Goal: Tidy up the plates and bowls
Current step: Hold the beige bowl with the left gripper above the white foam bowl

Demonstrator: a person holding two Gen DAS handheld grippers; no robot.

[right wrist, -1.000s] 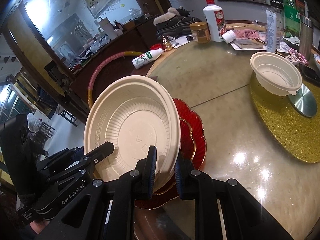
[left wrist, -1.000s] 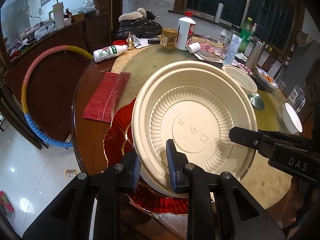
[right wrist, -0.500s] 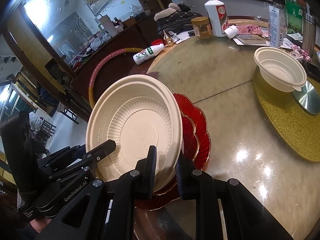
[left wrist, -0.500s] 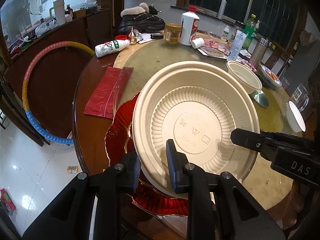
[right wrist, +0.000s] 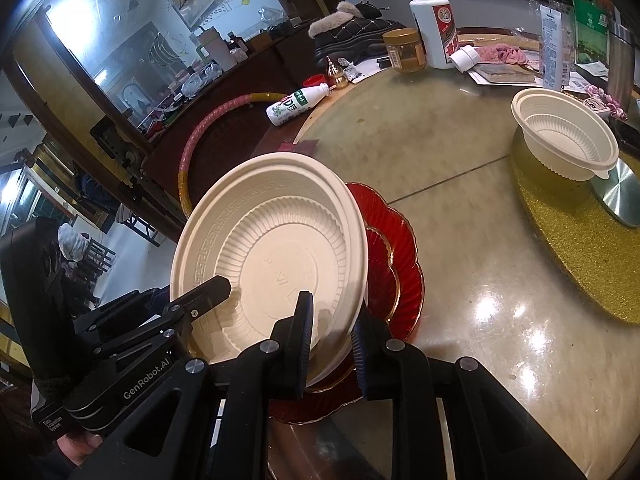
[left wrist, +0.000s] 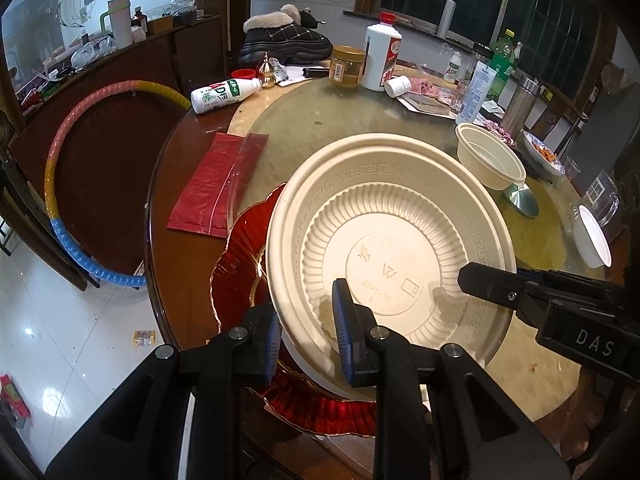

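Note:
A large cream ribbed bowl is held tilted over a red scalloped plate near the table's front edge. My left gripper is shut on the bowl's near rim, one blue pad inside and one outside. My right gripper is shut on the same bowl at another part of the rim; one of its fingers reaches in from the right in the left wrist view. The red plate shows beside and under the bowl. A smaller cream bowl sits upright on a gold mat at the far right.
A red packet lies left of the plates. Bottles, a jar and papers crowd the far side. A white cup and a metal disc sit at the right. A hoop leans beyond the table's left edge.
Both grippers keep their hold on the cream bowl. The right wrist view has shifted only slightly; nothing was let go or picked up.

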